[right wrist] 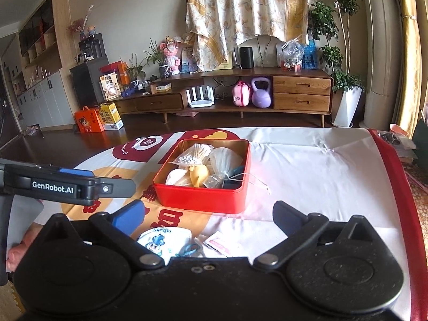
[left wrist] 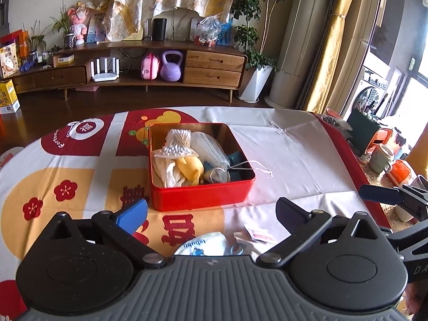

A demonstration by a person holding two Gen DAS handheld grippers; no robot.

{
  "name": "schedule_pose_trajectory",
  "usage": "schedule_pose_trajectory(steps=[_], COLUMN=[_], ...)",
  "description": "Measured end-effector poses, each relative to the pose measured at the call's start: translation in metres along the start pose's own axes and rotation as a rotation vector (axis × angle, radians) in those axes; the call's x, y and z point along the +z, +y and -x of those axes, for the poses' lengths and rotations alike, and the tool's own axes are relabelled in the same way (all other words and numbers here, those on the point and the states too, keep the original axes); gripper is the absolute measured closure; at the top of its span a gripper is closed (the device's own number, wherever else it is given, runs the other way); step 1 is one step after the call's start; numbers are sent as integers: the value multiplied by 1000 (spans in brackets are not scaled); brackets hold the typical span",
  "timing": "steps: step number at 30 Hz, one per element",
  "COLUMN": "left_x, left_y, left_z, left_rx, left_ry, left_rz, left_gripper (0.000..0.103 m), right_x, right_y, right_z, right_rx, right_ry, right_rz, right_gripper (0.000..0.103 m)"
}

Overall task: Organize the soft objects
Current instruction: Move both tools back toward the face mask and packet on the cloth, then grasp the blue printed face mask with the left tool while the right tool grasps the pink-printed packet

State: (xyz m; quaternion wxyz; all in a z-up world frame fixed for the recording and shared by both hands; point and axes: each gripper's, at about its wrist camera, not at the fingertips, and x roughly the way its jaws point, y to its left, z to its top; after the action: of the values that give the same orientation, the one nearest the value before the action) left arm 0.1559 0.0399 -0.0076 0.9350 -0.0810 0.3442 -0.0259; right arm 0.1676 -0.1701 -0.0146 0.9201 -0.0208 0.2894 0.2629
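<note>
While bare cloth (right wrist: 321, 176) flanks it, tin (right wrist: 203, 198) sits mid-table.

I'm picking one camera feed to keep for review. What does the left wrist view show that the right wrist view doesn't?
Only the left wrist view shows the clutter past the table's right edge, including an orange container. Only the right wrist view shows the tall cabinets and orange box on the floor. Both show the red tin of soft items, the printed child's mask, the sachet, and both grippers open.
</note>
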Motion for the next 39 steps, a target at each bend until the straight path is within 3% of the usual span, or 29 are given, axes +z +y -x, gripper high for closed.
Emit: schedule_pose_trajectory(steps=[9, 13, 18, 24, 39], left_x=[-27, -43, -64, -81, -97], left_y=[4, -1, -3, -4, 13], left_z=[13, 12, -1, -18, -68], left_rx=[9, 41, 29, 67, 88], left_ry=[-11, -13, 35, 68, 169], left_rz=[19, -18, -35, -57, 3], left_gripper=[0, 0, 0, 0, 0], right_x=[-19, -28, -37, -50, -51], right_y=[3, 3, -6, -15, -20], right_z=[8, 5, -2, -15, -80], right_rx=[-25, -22, -30, -40, -1], right_ry=[1, 18, 46, 93, 209], right_rz=[15, 13, -13, -23, -12], right_gripper=[1, 2, 4, 9, 27])
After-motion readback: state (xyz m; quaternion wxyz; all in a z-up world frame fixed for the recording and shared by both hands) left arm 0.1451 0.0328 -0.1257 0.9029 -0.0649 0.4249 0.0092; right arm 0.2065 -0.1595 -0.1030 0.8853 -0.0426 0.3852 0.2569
